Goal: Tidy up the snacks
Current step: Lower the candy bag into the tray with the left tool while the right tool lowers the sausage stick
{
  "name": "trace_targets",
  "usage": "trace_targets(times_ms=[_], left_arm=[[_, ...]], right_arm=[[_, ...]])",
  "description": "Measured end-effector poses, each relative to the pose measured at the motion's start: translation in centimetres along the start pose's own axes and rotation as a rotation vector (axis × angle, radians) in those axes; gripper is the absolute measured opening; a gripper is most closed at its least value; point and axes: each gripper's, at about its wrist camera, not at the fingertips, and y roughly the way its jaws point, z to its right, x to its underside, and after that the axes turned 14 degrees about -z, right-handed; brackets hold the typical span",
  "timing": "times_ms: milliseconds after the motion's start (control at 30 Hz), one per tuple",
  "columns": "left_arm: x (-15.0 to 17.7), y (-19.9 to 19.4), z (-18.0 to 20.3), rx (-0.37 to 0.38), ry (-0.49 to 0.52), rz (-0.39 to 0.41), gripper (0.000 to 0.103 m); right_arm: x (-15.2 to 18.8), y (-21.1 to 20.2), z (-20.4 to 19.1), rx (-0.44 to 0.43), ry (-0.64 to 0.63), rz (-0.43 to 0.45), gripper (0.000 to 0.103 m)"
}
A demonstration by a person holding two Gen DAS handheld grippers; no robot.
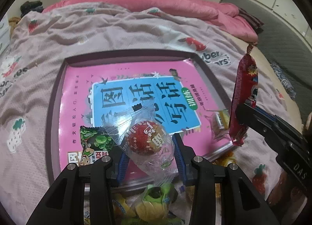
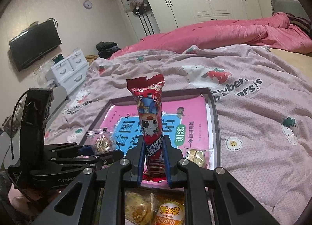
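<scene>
While the left gripper [image 1: 150, 151] pinches a crinkly clear wrapper holding a round red candy [image 1: 145, 140] between its ribbed blue pads, the right gripper [image 2: 154, 158] is clamped tight on a long glossy red snack stick [image 2: 151, 119], held upright. Both hang above the dark-rimmed rectangular tray [image 1: 58, 88], lined with a slick pink book cover [image 1: 78, 88]. A green foil packet [image 1: 93, 145] lies at the tray's near edge.

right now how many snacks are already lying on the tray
2: a green packet at the tray's near left, and a gold-wrapped snack at its near right. Others may be hidden behind the held snacks.
</scene>
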Motion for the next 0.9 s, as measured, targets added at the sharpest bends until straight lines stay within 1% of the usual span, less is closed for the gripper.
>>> trace_targets(times_ms=[100,300,433,567,767,900], left_arm=[[-0.3,0.8,0.1,-0.026,0.004,-0.018,0.043],[0.0,2.5,0.2,-0.04,0.011,-0.076,0.043],[-0.2,2.6,0.4,-0.042,0.015,-0.075,0.043],[-0.4,2.6,0.7,-0.054,0.032,-0.084,0.043],[-0.8,2.8,0.8,-0.057,0.052,-0.089,0.043],[-0.7,2.9,0.7,-0.046,0.044,-0.088,0.043]], right_arm=[[0.0,1.2,0.3,0.01,0.003,-0.028,0.017],[0.0,3.0,0.0,-0.001,-0.006,-0.075,0.017],[-0.3,3.8,-0.2,-0.024,-0.001,-0.088,0.017],[0.0,4.8,-0.1,-0.001,0.004,-0.113,0.017],[0.1,5.6,0.4,0.003,0.032,-0.158,0.017],[0.1,6.0,0.2,0.007,0.024,-0.177,0.017]])
